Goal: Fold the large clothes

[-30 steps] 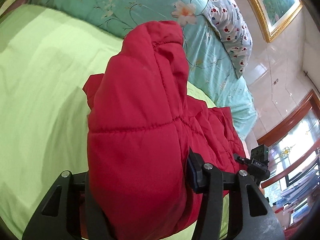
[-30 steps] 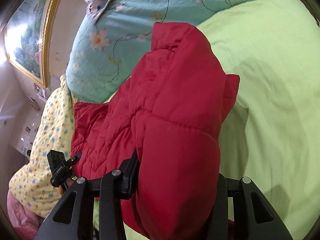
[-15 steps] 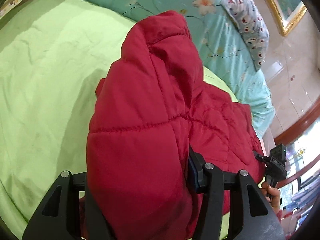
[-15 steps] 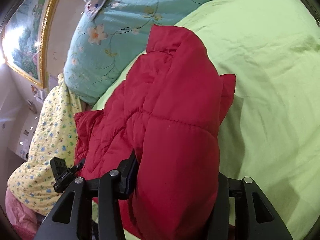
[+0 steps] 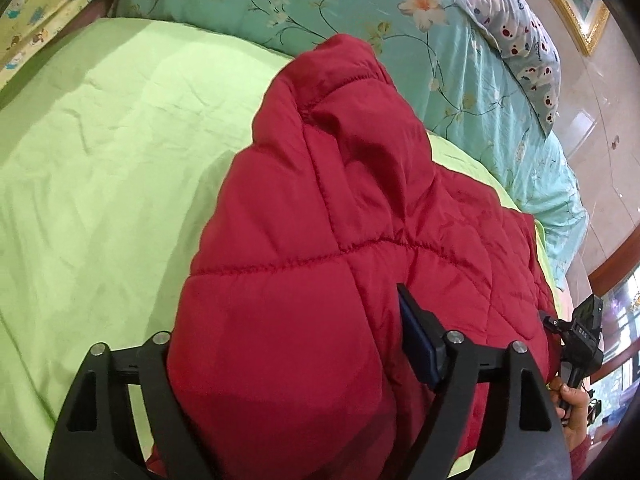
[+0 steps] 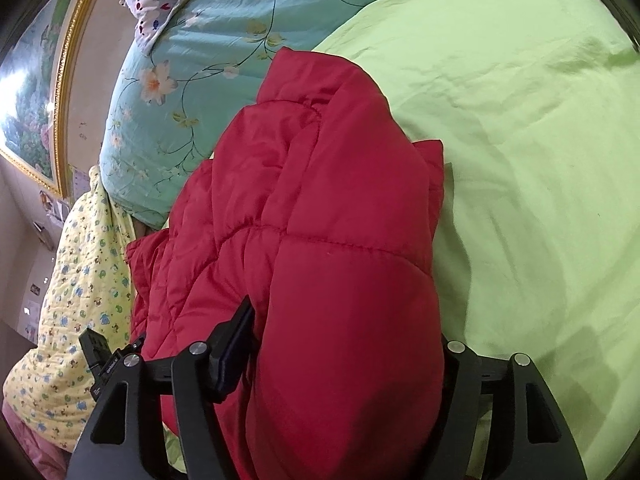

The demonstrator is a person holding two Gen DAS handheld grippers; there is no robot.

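One red quilted jacket (image 5: 304,272) lies on the green bed sheet (image 5: 100,168). Two tools (left tool (image 5: 288,360), right tool (image 6: 340,364)) straddle one padded fold each; jaws have just been opening, grip loosened.

Left finger of left gripper (image 5: 288,364) behind red jacket (image 5: 320,240) (right gripper's (image 6: 344,364) likewise), painting (image 6: 28,92) cropped

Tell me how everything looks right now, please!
Red jacket, folded over, lying on the green sheet.
Left gripper, jaws just been opening, jacket between them.
Right gripper, the same.
Green sheet, spread out, lightly wrinkled.
Floral quilt, bunched up behind the jacket.
Spotted pillow, lying on the quilt.
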